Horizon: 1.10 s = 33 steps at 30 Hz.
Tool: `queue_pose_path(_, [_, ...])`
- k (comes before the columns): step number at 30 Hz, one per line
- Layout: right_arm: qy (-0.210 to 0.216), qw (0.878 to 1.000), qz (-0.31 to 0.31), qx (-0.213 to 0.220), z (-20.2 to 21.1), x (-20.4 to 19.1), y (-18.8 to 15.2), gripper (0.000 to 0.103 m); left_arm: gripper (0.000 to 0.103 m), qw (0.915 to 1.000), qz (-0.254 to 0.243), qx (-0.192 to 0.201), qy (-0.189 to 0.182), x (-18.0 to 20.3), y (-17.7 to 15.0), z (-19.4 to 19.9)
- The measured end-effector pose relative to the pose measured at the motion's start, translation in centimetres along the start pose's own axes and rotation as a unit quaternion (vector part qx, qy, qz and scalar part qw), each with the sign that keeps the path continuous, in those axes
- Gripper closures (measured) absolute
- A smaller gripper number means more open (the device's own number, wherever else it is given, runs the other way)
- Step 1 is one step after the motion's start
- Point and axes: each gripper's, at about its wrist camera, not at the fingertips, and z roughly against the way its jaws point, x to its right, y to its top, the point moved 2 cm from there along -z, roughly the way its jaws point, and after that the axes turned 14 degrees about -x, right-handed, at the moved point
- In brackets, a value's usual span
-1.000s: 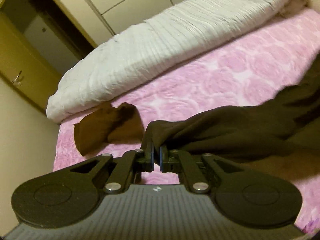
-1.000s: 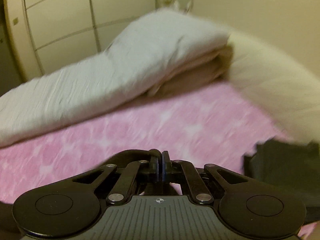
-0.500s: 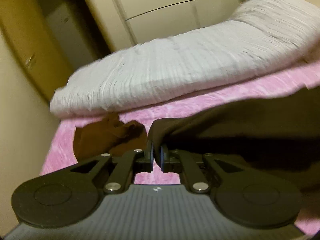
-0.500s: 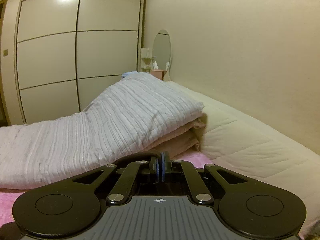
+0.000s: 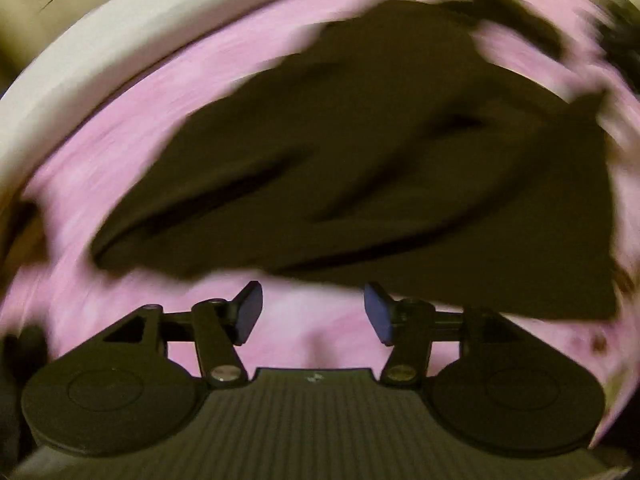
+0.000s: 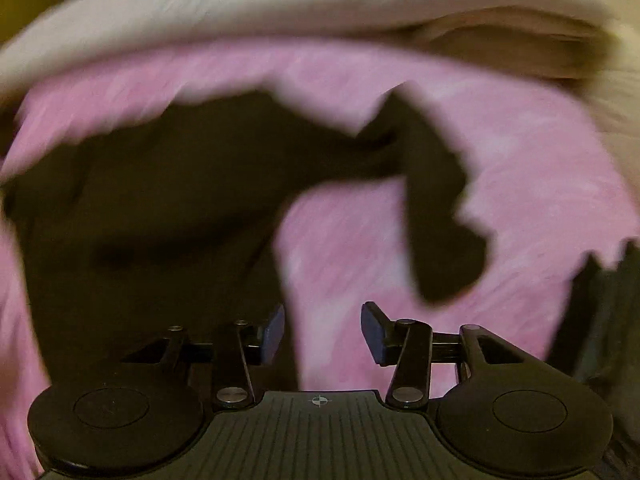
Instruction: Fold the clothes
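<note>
The dark garment [image 5: 360, 168] lies spread on the pink bedspread [image 5: 132, 128], creased in long diagonal folds, with one narrow part, perhaps a sleeve, though blur makes that uncertain, trailing off to the side in the right wrist view [image 6: 436, 216]. The left gripper [image 5: 312, 314] points down at the bedspread just short of the garment's near edge; its jaws are opening, with only pink cloth showing between the blue pads [image 5: 248, 312]. The right gripper [image 6: 322, 332] also points down, its jaws opening, nothing clamped between them; the garment's edge sits just beside its left pad. A white quilt [image 6: 280, 4] lies rolled along the far side of the bed.
</note>
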Motion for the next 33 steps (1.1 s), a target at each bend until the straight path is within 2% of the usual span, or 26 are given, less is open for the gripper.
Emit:
queue_pose_path(2, [-0.001,0.997,0.071,-0.012,-2.0,-1.7,-2.2,0.047,0.037,0.9950,-0.094,0.034,-0.006,4.5,2.2,-0.9])
queue_pose_path(4, [-0.015,0.991,0.135,-0.007,-3.4,-3.1,-3.9,0.045,0.037,0.9839,-0.168,0.060,0.001,8.0,3.9,-1.9])
queue_pose_path(6, [-0.015,0.985,0.173,0.002,-4.1,-3.7,-4.6,0.045,0.037,0.9741,-0.214,0.074,0.007,10.3,5.1,-2.8])
queue_pose_path(8, [0.006,0.984,0.179,0.000,-4.6,-3.9,-4.7,0.046,0.036,0.9657,-0.246,0.083,0.010,12.0,6.1,-3.7])
queue_pose_path(9, [0.016,0.983,0.181,-0.002,-4.8,-4.0,-4.7,0.053,0.036,0.9613,-0.261,0.087,0.018,12.8,6.6,-4.1])
queue_pose_path(10, [0.026,0.983,0.184,-0.003,-5.0,-4.2,-4.7,0.087,0.036,0.9579,-0.271,0.091,0.027,13.4,7.0,-4.0])
queue_pose_path(11, [0.036,0.982,0.186,-0.005,-5.3,-4.3,-4.7,0.093,0.036,0.9549,-0.279,0.096,0.035,13.9,7.4,-3.9])
queue_pose_path(13, [0.055,0.979,0.195,-0.003,-4.1,-4.8,-5.2,0.094,0.036,0.9492,-0.292,0.109,0.045,14.3,7.6,-3.1])
queue_pose_path(15, [0.097,0.975,0.201,-0.004,-2.7,-5.1,-5.7,0.095,0.037,0.9434,-0.305,0.119,0.051,14.7,7.3,-2.0])
queue_pose_path(16, [0.118,0.971,0.209,-0.006,-1.7,-6.0,-6.5,0.095,0.039,0.9400,-0.315,0.120,0.052,14.9,6.9,-1.5])
queue_pose_path(19, [0.183,0.953,0.239,-0.018,1.4,-9.4,-9.3,0.095,0.055,0.9304,-0.345,0.116,0.039,15.0,4.5,0.3])
queue_pose_path(20, [0.201,0.947,0.248,-0.021,2.3,-10.6,-10.1,0.095,0.069,0.9283,-0.353,0.112,0.031,14.7,3.2,0.9])
queue_pose_path(21, [0.218,0.942,0.254,-0.021,3.0,-11.8,-11.0,0.095,0.078,0.9266,-0.360,0.108,0.023,14.5,1.7,1.6])
queue_pose_path(22, [0.233,0.938,0.254,-0.020,3.6,-12.8,-11.7,0.095,0.093,0.9271,-0.360,0.103,0.017,14.2,0.2,2.2])
queue_pose_path(23, [0.247,0.935,0.253,-0.019,4.2,-13.8,-12.3,0.095,0.097,0.9297,-0.355,0.095,0.015,13.7,-1.4,2.8])
queue_pose_path(25, [0.256,0.934,0.249,-0.019,4.8,-15.7,-13.2,0.095,0.100,0.9402,-0.331,0.077,0.009,12.3,-4.9,4.0])
queue_pose_path(27, [0.251,0.935,0.249,-0.023,4.9,-17.7,-13.9,0.095,0.103,0.9565,-0.286,0.054,-0.013,11.0,-7.9,5.0])
queue_pose_path(30, [0.195,0.950,0.240,-0.033,4.0,-19.5,-14.7,0.094,0.103,0.9754,-0.216,0.020,-0.038,9.3,-12.0,5.8])
queue_pose_path(31, [0.162,0.959,0.232,-0.031,3.7,-19.6,-14.8,0.095,0.103,0.9789,-0.200,0.012,-0.041,9.1,-13.2,5.8])
queue_pose_path(33, [0.122,0.975,0.185,-0.024,3.8,-18.2,-14.9,0.095,0.095,0.9828,-0.180,0.003,-0.042,9.3,-14.8,5.4])
